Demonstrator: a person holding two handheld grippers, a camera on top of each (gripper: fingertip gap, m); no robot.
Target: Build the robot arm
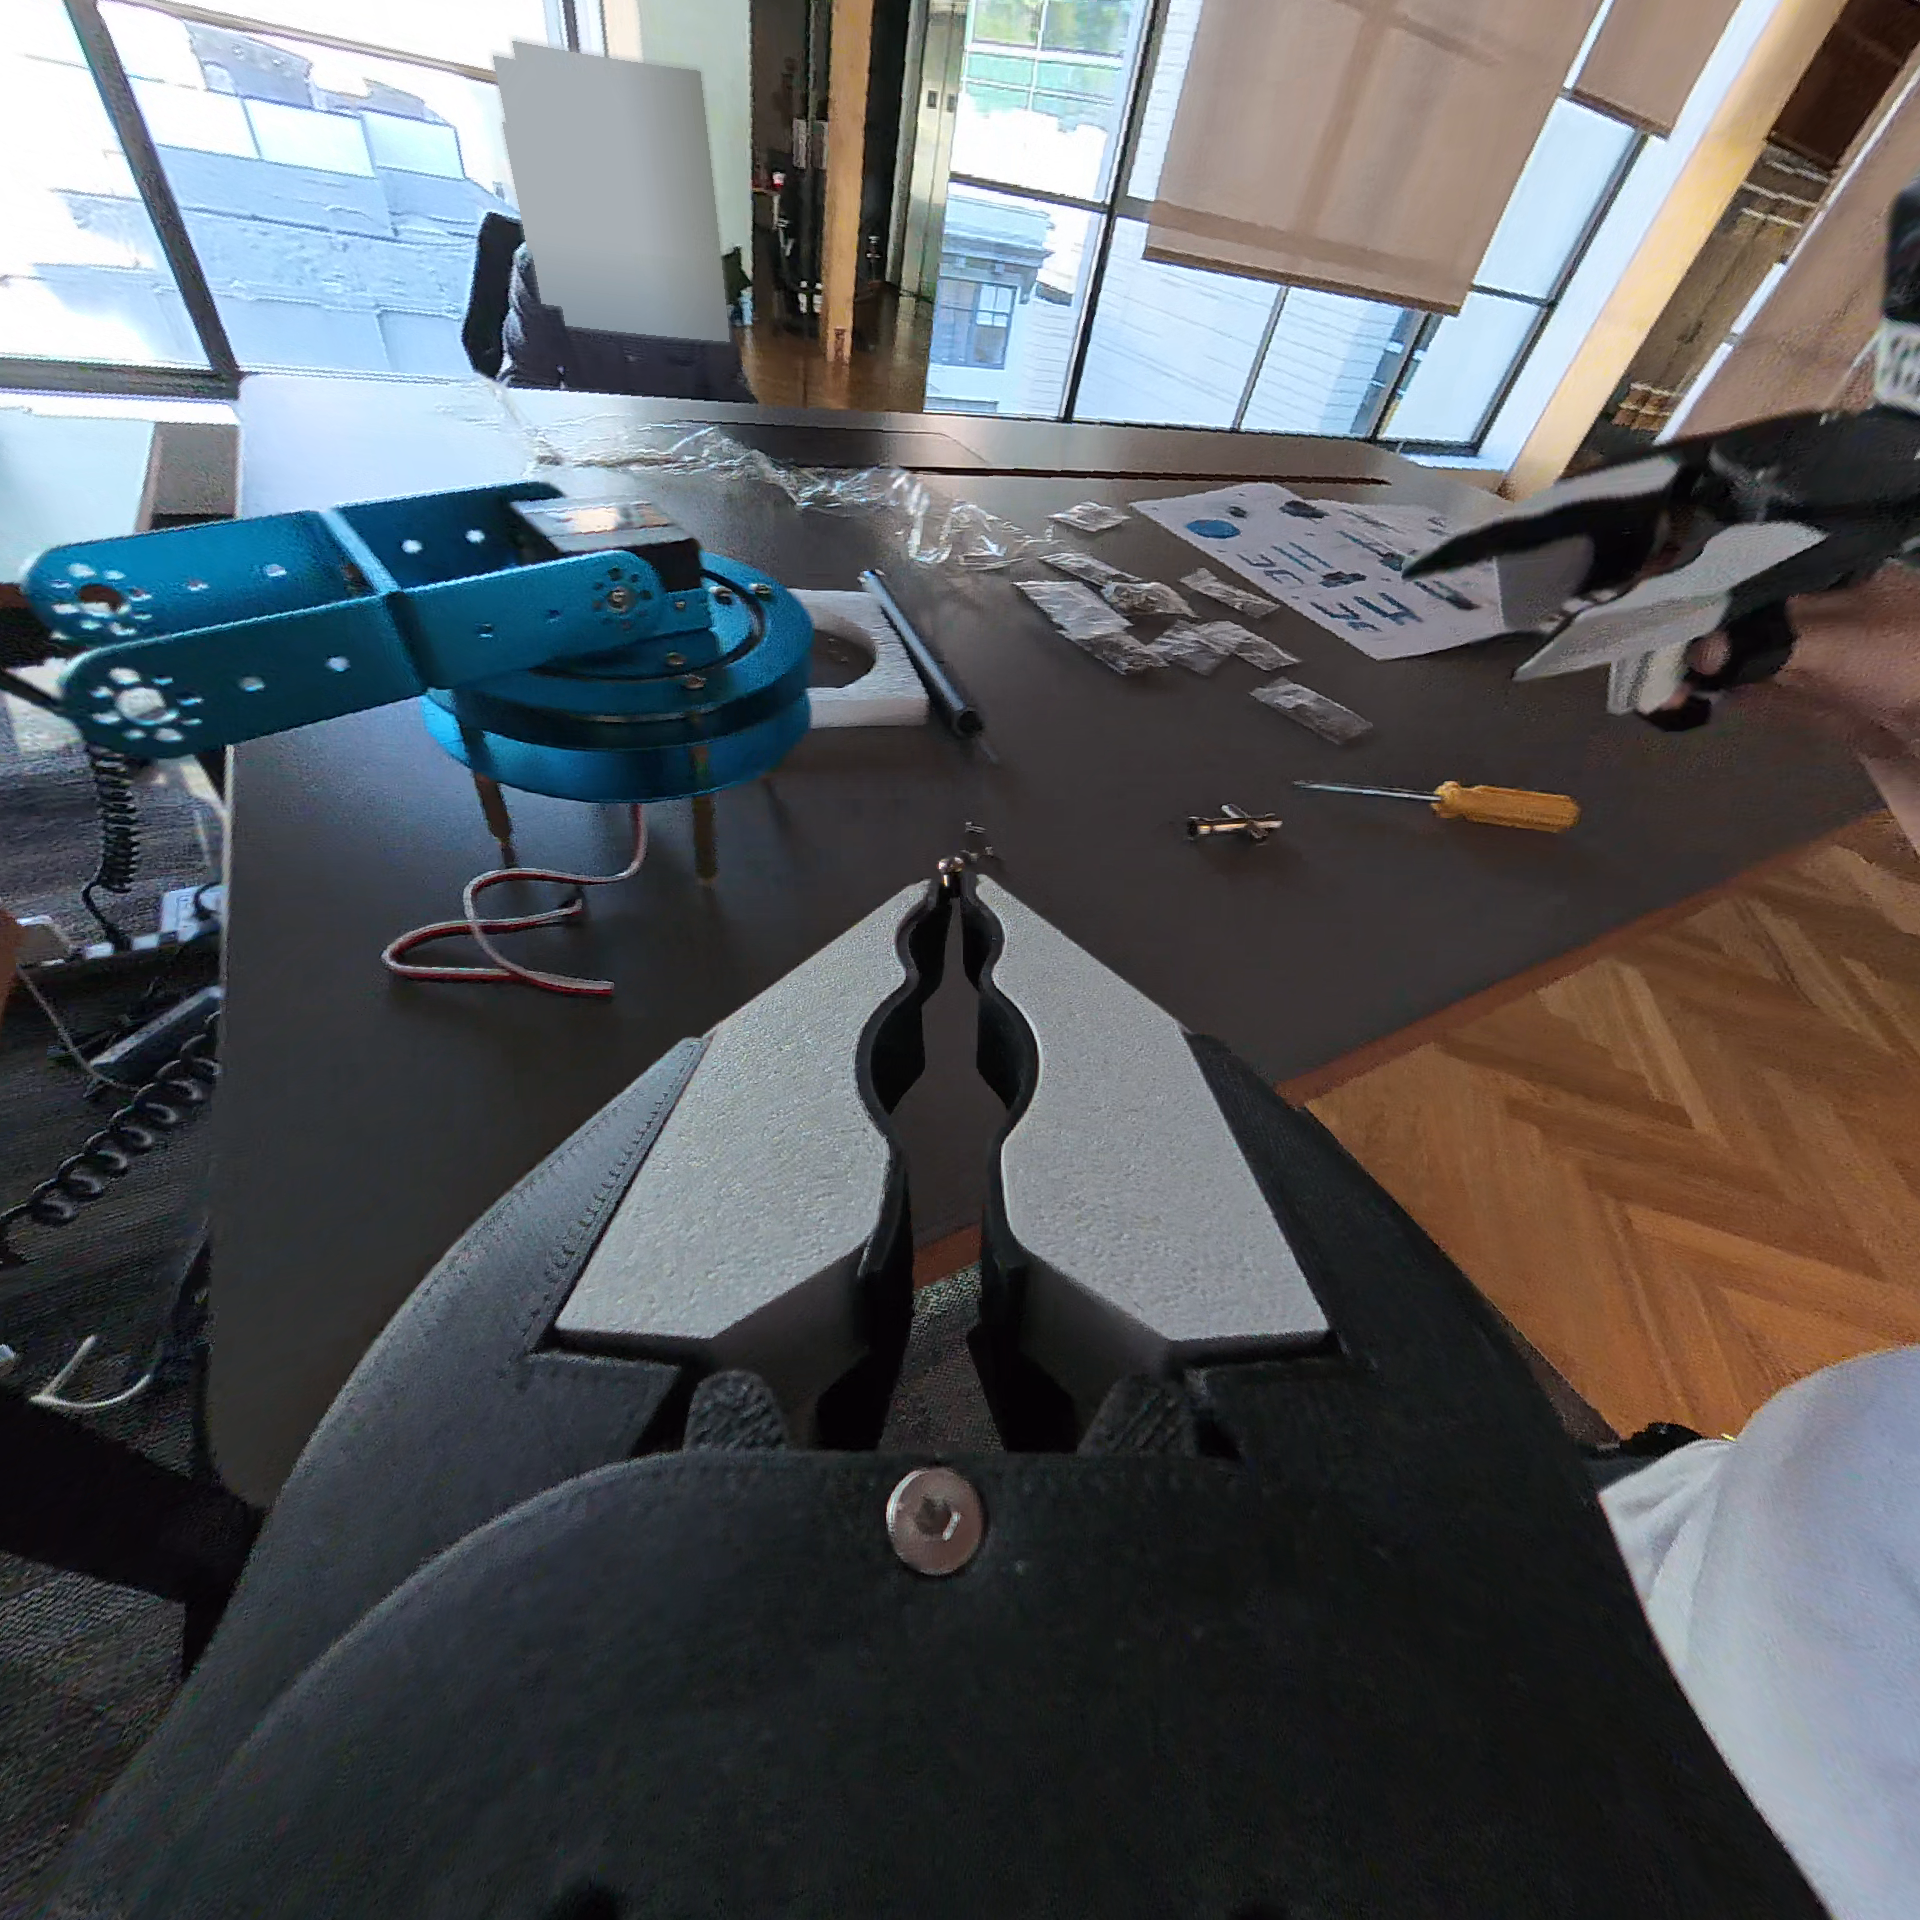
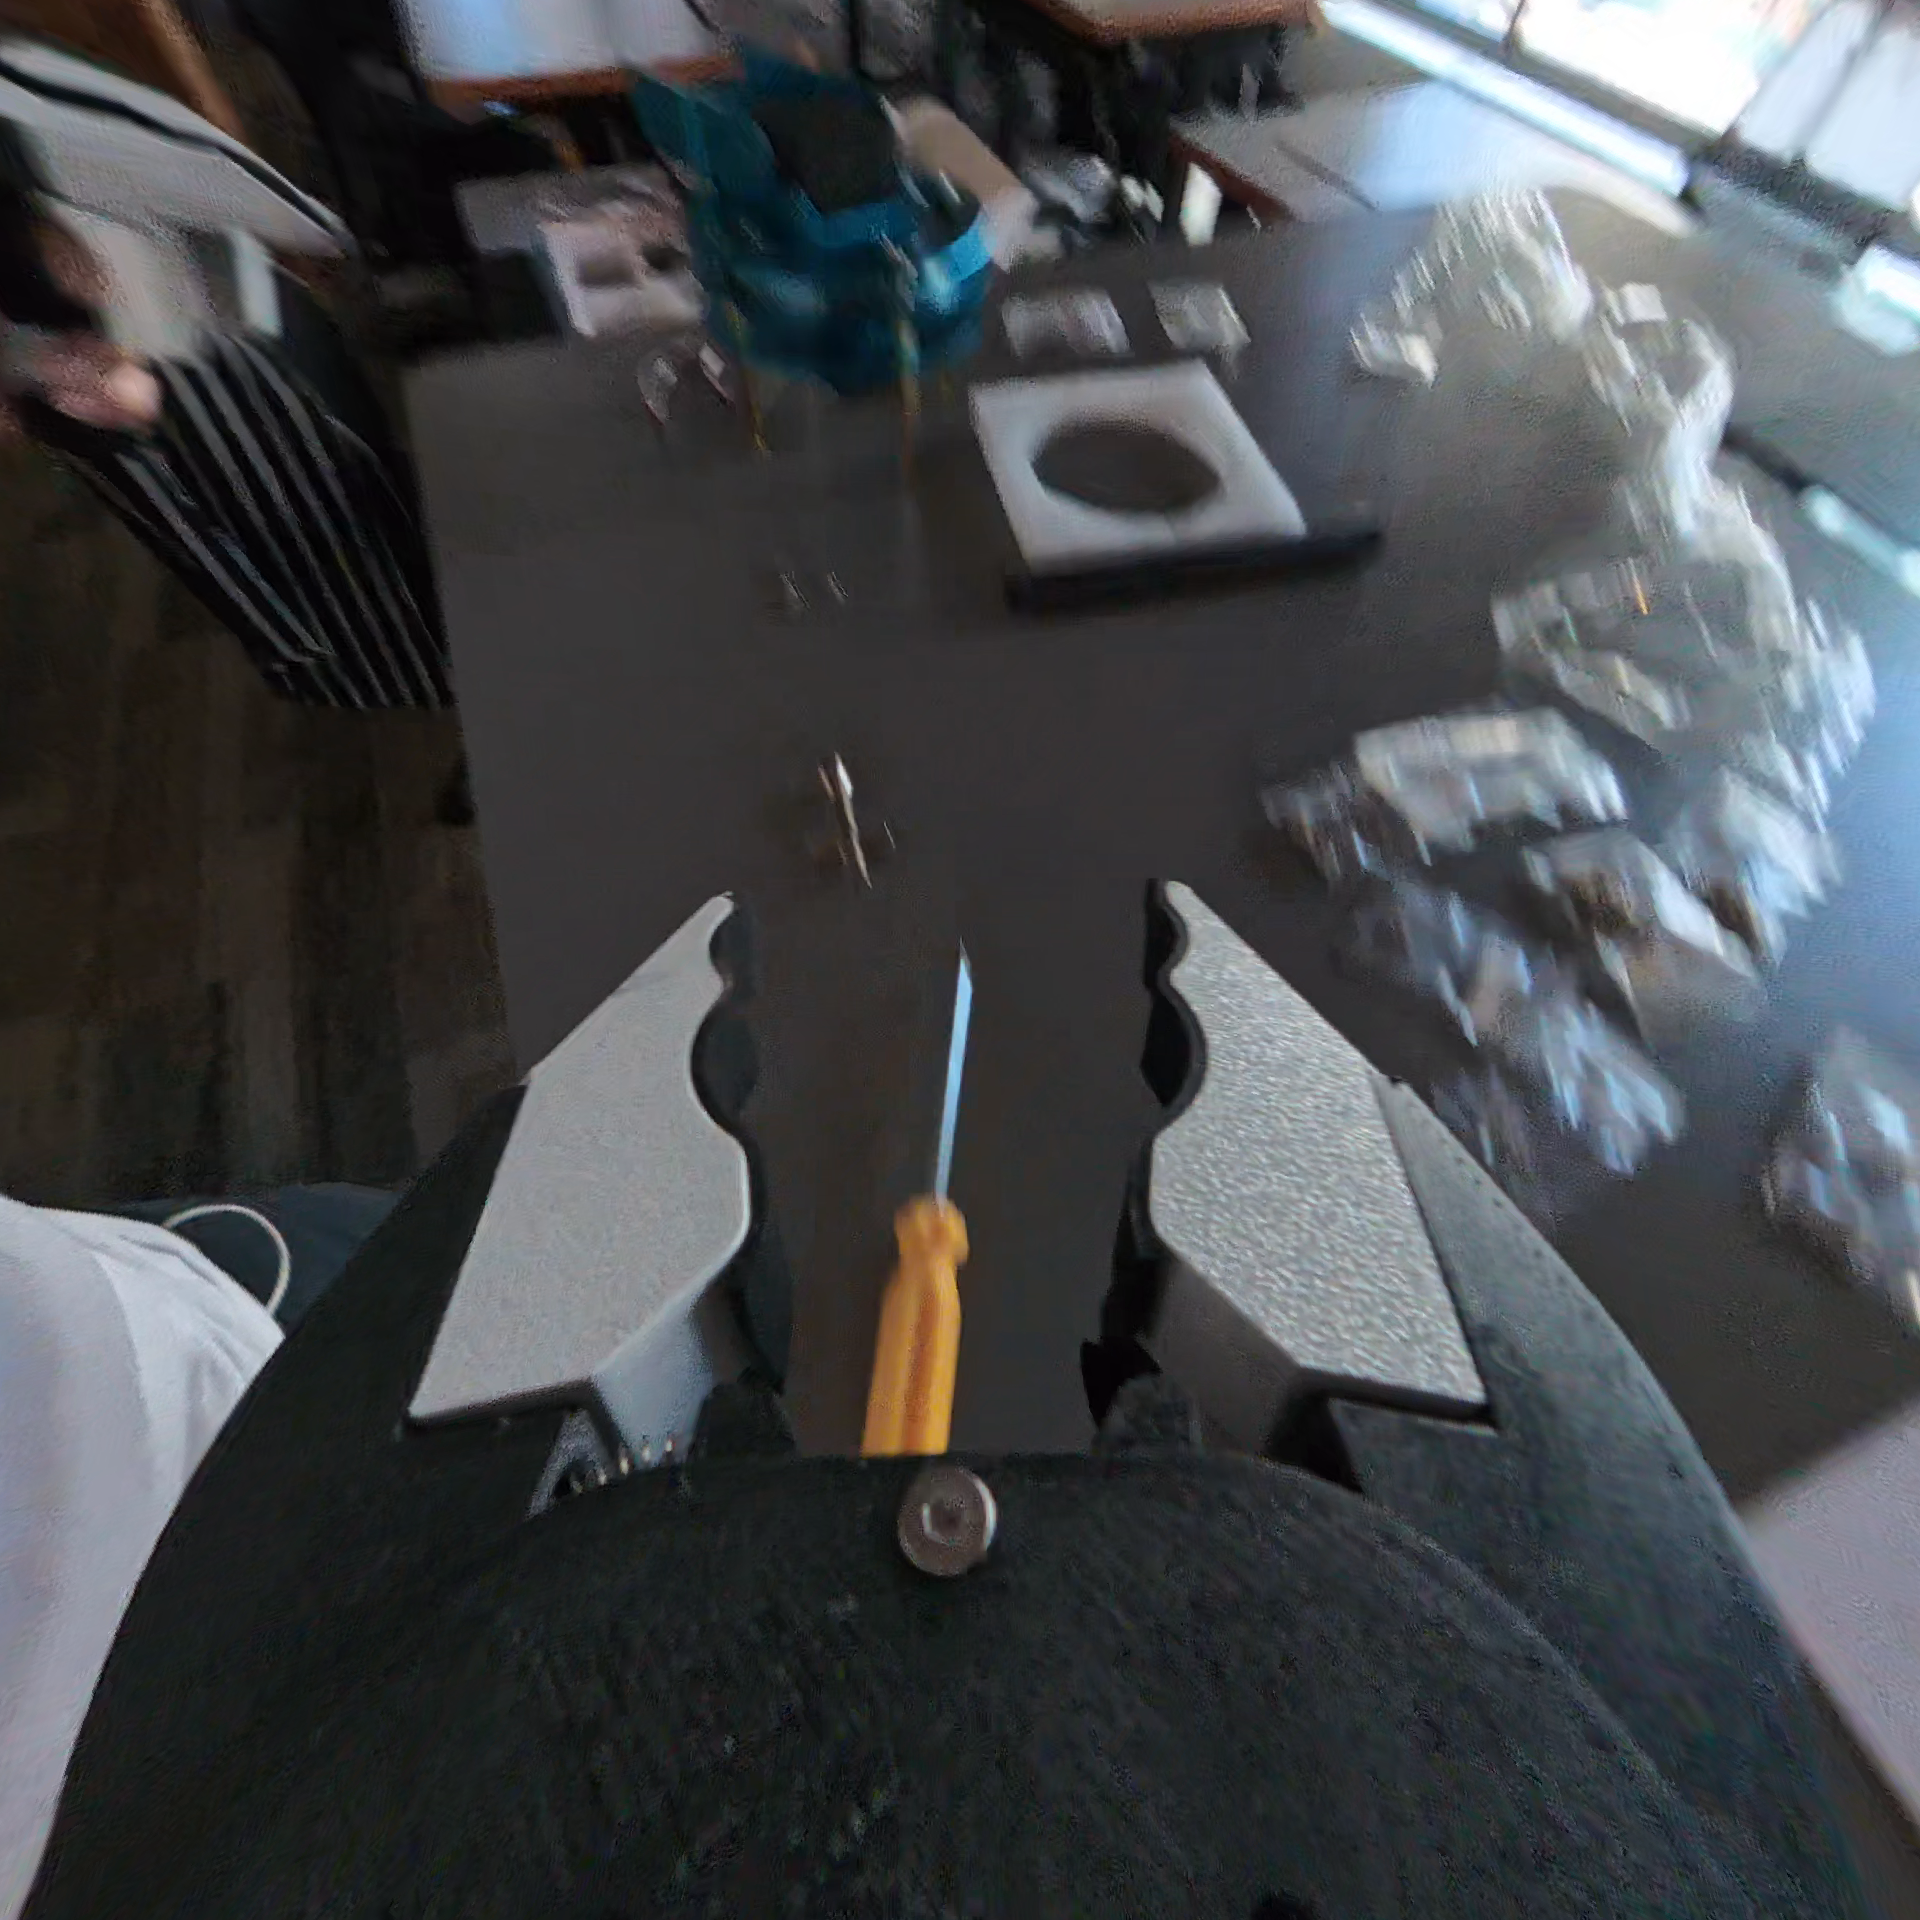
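At the tips of the left gripper (image 1: 951, 883): small silver screw (image 1: 948, 862) pinched between the nearly closed fingers, above the dark table (image 1: 1039, 1039). Just beyond the tips, a few more tiny screws (image 1: 977, 831) loose on the tabletop. Far left and ahead of the tips: blue metal arm assembly (image 1: 436, 634) on a round base with brass standoff legs, bracket arm reaching out past the left table edge. Red-and-white wire (image 1: 488, 935) looped on the table between assembly and left finger. Behind the assembly, white foam block (image 1: 873, 675) with a round cutout; black rod (image 1: 920, 649) lying along its right side. Ahead and to the right of the tips: cross-shaped metal wrench (image 1: 1233, 826), then yellow-handled screwdriver (image 1: 1455, 802), both flat on the table. Farther out: small clear parts bags (image 1: 1153, 623), crumpled clear wrap (image 1: 748, 468), printed sheet (image 1: 1320, 561).

Right gripper (image 2: 940, 904): fingers spread wide, nothing held. Yellow-handled screwdriver (image 2: 920, 1309) lying on the table directly under the gap, handle near the gripper body, blade pointing forward, touching neither finger. Past the blade tip, cross-shaped wrench (image 2: 847, 816), blurred. In the left wrist view, right gripper (image 1: 1475, 613) raised above the far right of the table, apart from everything on it.
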